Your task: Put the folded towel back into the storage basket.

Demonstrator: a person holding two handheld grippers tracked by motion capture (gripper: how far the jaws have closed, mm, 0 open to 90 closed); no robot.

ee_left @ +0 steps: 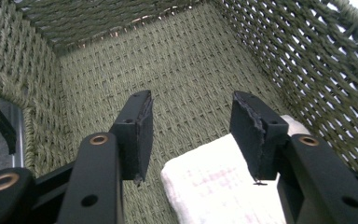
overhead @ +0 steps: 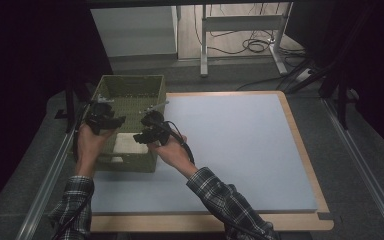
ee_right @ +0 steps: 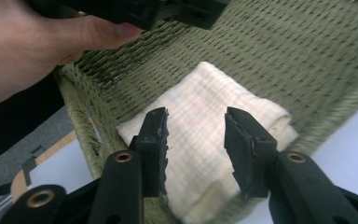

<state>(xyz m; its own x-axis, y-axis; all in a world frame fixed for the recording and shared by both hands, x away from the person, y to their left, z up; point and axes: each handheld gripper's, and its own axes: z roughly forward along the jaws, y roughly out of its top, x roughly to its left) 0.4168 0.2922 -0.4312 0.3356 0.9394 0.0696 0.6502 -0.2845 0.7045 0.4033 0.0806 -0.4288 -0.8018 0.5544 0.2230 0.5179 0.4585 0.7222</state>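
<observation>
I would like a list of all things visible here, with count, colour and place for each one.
basket: one, olive green woven, at the table's left edge
folded cloth: one, cream white, lying on the basket floor, near end
mat: one, pale blue, covering the table top
table: one, light wood edge, under the mat
left gripper: one, black, jaws open above the cloth
right gripper: one, black, jaws open above the cloth
sleeves: two, checked, at the bottom

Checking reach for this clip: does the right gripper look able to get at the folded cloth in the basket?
Probably yes. The right gripper hangs with jaws open above the folded cloth on the floor of the green woven basket, with nothing between them.
</observation>
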